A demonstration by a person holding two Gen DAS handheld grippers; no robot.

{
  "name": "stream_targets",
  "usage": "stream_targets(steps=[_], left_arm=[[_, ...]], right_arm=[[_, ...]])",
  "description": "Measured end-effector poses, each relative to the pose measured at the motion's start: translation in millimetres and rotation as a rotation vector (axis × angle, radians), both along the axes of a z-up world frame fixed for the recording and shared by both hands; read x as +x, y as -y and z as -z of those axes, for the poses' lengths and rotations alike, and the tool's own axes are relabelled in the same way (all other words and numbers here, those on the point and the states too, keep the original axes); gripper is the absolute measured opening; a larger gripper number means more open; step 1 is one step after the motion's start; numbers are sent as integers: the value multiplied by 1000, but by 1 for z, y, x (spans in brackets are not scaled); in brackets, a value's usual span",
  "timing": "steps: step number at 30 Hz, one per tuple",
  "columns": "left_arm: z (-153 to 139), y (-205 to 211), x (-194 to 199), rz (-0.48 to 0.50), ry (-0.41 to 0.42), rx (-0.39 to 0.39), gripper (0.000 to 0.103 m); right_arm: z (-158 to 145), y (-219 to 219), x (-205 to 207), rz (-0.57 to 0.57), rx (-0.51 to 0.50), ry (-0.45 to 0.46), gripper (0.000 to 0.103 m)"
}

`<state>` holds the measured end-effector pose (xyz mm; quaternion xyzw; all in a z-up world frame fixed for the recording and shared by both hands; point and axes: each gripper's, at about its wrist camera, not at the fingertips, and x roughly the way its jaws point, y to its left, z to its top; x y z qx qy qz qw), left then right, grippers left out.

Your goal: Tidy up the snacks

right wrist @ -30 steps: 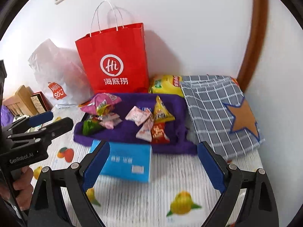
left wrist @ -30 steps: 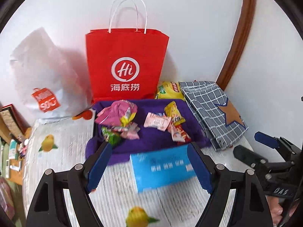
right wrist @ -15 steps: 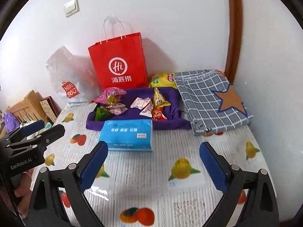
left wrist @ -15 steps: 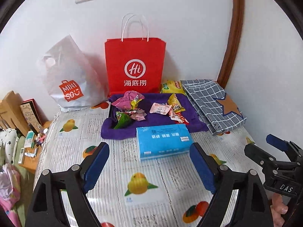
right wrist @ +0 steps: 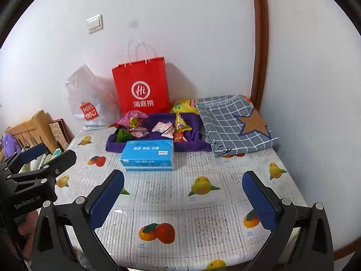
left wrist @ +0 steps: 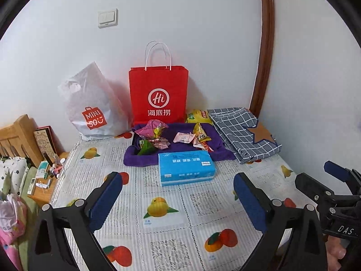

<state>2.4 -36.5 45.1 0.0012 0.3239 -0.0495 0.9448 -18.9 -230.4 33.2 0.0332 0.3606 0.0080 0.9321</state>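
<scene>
The yellow chip bag (left wrist: 198, 115) is half hidden behind the purple cloth (left wrist: 178, 145), where the snack packets (left wrist: 198, 136) lie on the counter (left wrist: 169, 205). The red bag (left wrist: 158, 94) reads "Hi", the white bag (left wrist: 92, 106) "MINISO". Left claw (left wrist: 178, 197) and right claw (right wrist: 183, 195) have just been opening, now wide, nothing between them

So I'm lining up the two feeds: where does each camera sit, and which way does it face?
Left wrist: sits on the left gripper, faces the wall over the blue tissue pack; own open fingers show, right gripper at right edge.
Right wrist: sits on the right gripper, faces likewise; left gripper at left edge.
Shared: tissue pack, purple tray, red bag.
</scene>
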Motion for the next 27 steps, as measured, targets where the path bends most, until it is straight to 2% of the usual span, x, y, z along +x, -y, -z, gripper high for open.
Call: stream_targets(steps=[18,27], left_arm=[[0,6,-13,6,1,28,100],[-2,3,-16,4,6,14,100]], right_arm=[[-2,2,-15,5,9,18,103],[-3,-4,-17,-9,-13,24,103]])
